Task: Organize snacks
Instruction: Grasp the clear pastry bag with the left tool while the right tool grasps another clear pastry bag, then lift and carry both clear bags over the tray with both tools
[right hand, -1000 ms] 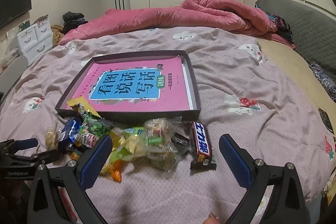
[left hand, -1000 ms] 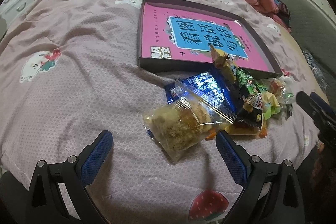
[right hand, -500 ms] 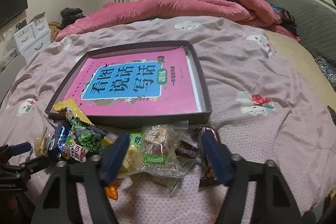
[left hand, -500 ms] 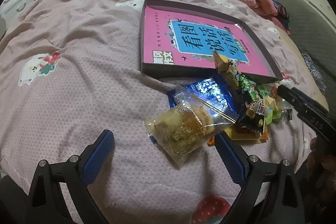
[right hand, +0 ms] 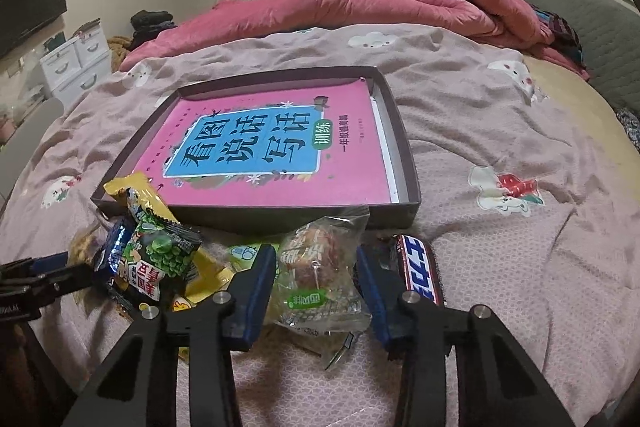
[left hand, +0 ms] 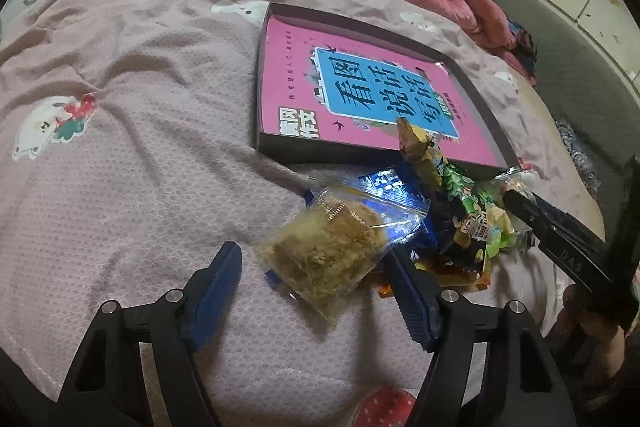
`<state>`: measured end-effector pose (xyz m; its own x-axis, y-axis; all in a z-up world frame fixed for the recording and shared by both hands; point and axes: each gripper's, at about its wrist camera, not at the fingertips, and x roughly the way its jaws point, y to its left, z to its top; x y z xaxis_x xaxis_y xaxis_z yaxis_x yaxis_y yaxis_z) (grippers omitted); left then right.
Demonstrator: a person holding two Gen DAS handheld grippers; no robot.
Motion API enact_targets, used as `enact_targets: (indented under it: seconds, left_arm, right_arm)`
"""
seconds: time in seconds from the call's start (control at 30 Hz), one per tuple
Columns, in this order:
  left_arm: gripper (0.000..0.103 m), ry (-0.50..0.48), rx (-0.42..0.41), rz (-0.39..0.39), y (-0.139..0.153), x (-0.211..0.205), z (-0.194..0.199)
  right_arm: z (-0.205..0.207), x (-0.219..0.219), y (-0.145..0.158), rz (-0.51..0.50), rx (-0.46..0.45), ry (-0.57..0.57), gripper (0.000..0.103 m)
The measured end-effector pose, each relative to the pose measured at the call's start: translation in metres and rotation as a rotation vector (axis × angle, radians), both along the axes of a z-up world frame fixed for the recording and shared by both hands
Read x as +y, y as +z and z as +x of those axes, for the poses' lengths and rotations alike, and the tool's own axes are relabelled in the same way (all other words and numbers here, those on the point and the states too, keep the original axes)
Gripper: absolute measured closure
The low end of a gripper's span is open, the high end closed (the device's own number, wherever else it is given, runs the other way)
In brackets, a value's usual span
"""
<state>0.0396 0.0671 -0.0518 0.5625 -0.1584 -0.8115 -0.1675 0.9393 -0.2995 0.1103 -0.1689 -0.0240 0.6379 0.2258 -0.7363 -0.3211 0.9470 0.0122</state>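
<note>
Right hand-held gripper closing around clear pastry pack; left hand-held gripper closing around crumbly cake pack; bare quilt leftward, seen only from left wrist.

The title 看图说话写话 is printed on the blue panel of the pink book, with 训练 on a green badge beside it, while the snack wrappers' lettering cannot be read reliably.

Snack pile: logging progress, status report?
Left tool closing around crumbly clear pack. Right tool closing around clear pastry pack. Chocolate bar crowds right side. Box holds no snacks.
</note>
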Motion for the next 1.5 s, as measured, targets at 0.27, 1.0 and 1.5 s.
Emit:
enact_targets:
  seconds: [0.27, 1.0, 1.5]
  left_arm:
    - [0.038, -0.016, -0.013, -0.060, -0.001, 0.003, 0.003]
    - [0.049, -0.018, -0.089, -0.094, 0.014, 0.015, -0.006]
    - [0.049, 0.031, -0.124, -0.087, 0.035, 0.025, -0.014]
  right_arm:
    - [-0.003, -0.004, 0.002, 0.014, -0.008, 0.007, 0.062]
    - [-0.013, -0.006, 0.012, 0.039, -0.055, 0.033, 0.062]
    - [-0.017, -0.005, 0.026, 0.064, -0.124, 0.052, 0.062]
